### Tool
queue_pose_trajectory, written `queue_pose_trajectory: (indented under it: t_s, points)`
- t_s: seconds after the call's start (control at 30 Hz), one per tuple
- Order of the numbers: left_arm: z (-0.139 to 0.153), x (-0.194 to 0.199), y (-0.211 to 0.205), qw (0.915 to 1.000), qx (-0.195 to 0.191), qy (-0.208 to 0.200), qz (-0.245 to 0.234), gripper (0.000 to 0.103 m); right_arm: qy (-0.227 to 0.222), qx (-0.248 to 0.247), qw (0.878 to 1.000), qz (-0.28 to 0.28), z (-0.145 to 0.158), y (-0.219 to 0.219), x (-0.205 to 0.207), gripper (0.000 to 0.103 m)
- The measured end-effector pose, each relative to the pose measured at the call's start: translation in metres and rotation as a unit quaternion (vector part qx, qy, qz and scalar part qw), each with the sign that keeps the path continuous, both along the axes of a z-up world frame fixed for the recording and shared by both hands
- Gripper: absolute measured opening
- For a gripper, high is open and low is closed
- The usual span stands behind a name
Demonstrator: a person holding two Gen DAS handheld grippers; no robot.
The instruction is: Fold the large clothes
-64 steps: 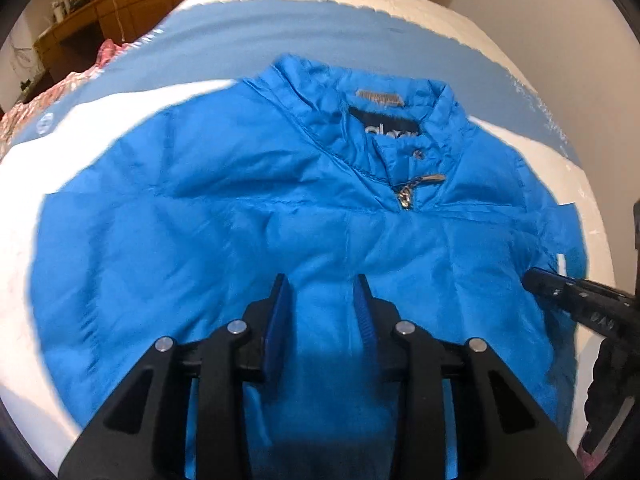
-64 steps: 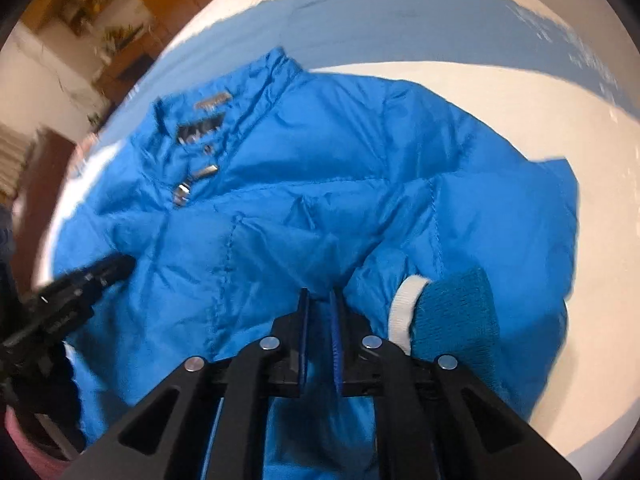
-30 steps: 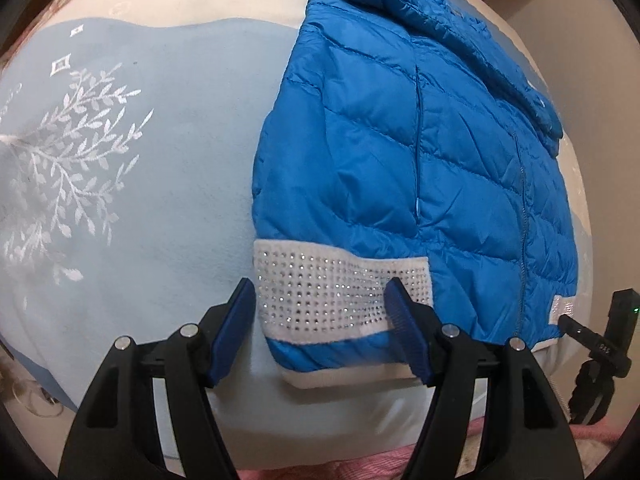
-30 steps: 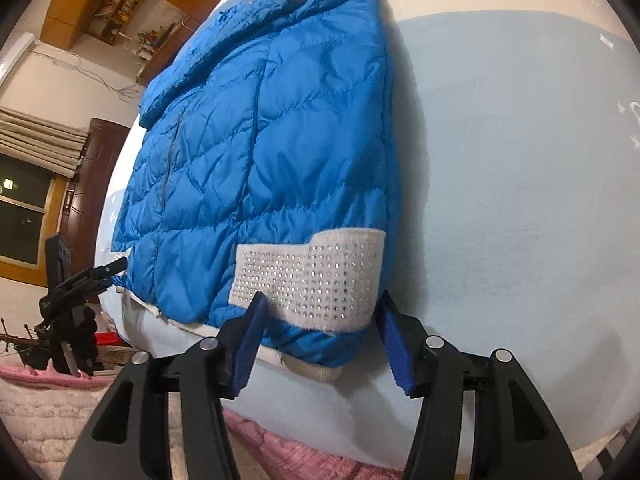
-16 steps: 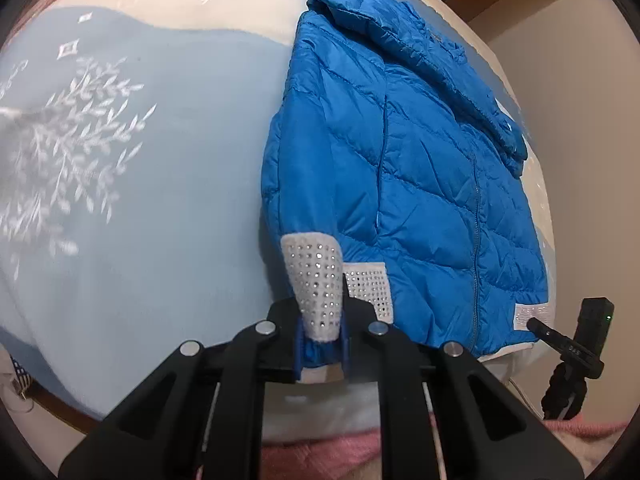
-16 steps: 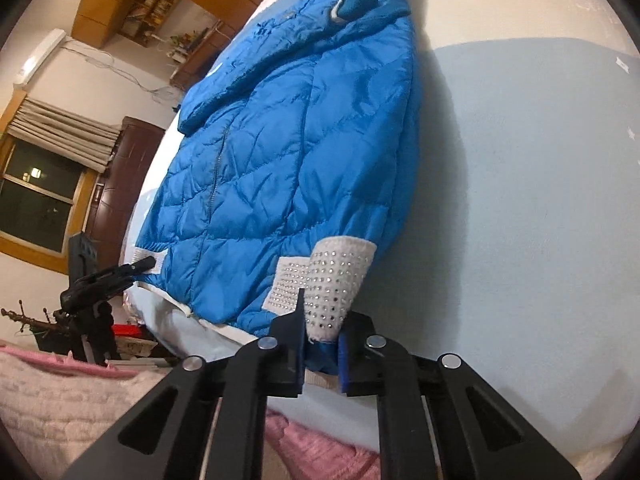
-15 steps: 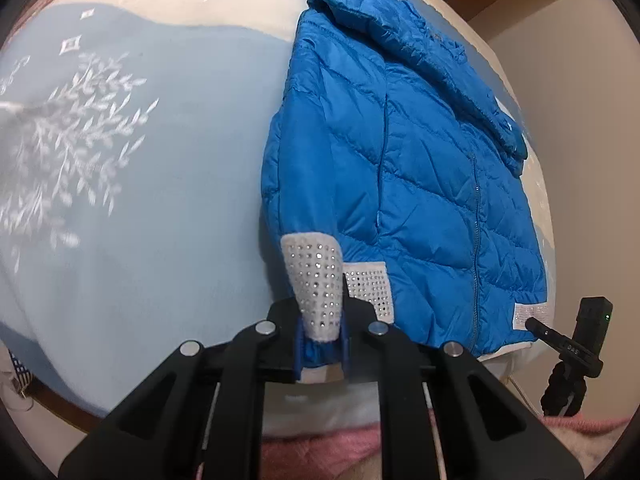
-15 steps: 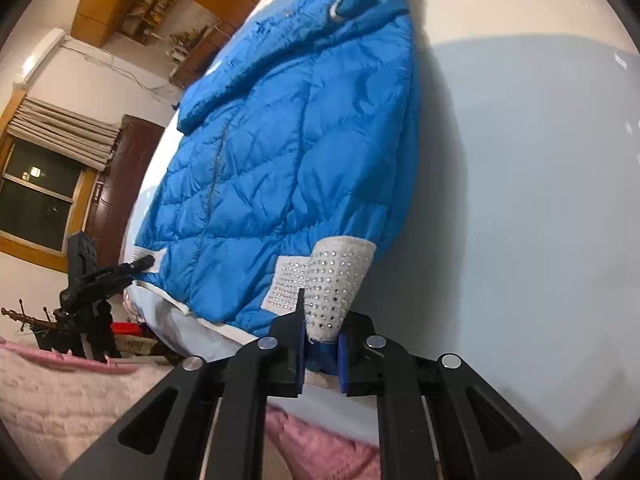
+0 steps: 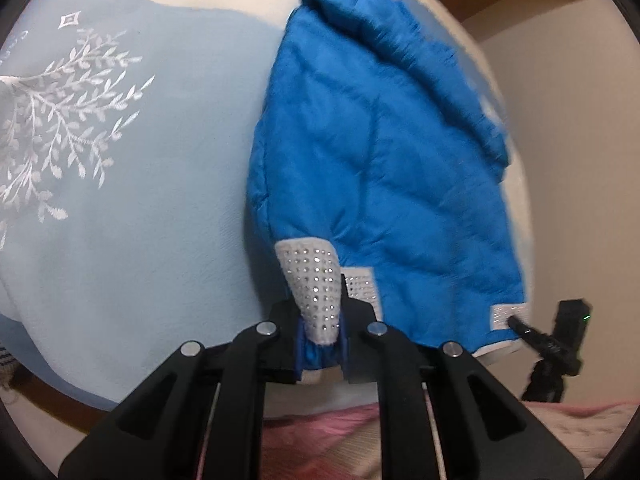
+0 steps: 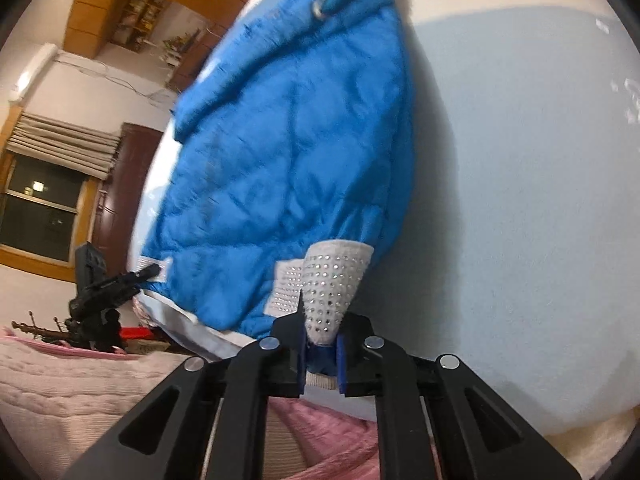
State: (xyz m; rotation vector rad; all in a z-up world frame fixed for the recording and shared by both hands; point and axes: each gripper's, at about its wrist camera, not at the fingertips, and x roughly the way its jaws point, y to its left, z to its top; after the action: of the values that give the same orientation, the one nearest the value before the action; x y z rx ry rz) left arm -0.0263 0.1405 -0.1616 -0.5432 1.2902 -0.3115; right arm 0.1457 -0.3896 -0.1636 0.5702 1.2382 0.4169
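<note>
A blue quilted puffer jacket (image 9: 384, 160) lies on the bed, its hem toward me; it also shows in the right wrist view (image 10: 288, 152). Its hem carries a white studded band (image 9: 316, 280). My left gripper (image 9: 320, 320) is shut on the left hem corner and lifts the band off the bed. My right gripper (image 10: 320, 332) is shut on the right hem corner with its studded band (image 10: 332, 280). The other gripper's tip shows at the far hem corner in each view, to the right (image 9: 532, 336) in the left wrist view and to the left (image 10: 120, 280) in the right wrist view.
The bed has a light blue cover (image 9: 140, 200) with a white leaf print (image 9: 60, 120). A pink blanket (image 10: 60, 380) lies at the near edge. A beige wall (image 9: 568, 160) stands on one side, a dark window (image 10: 36, 208) and wooden cabinets (image 10: 120, 0) on the other.
Both grippers, shut on the hem corners, have pulled the hem up and nearer; the jacket bulges and looks blurred from motion.
</note>
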Motion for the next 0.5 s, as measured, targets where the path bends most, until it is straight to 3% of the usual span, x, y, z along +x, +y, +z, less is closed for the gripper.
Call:
queue_pose_trajectory:
  t_s: [0.13,0.27,0.5]
  points:
    - [0.037,0.014,0.002,0.9979,-0.050,-0.041,0.009,0.010,-0.040,-0.017,0.999,0.007,0.036,0.007,0.013,0.010]
    - [0.076,0.042,-0.004,0.9936,-0.067,-0.091,-0.004,0.010,-0.073,-0.020,0.997,0.008,0.074,0.006,0.042,0.009]
    - [0.121,0.108,-0.016,0.9847,-0.076,-0.155,-0.021,0.010,-0.104,0.007,0.995,-0.009,0.112,-0.018,0.112,0.009]
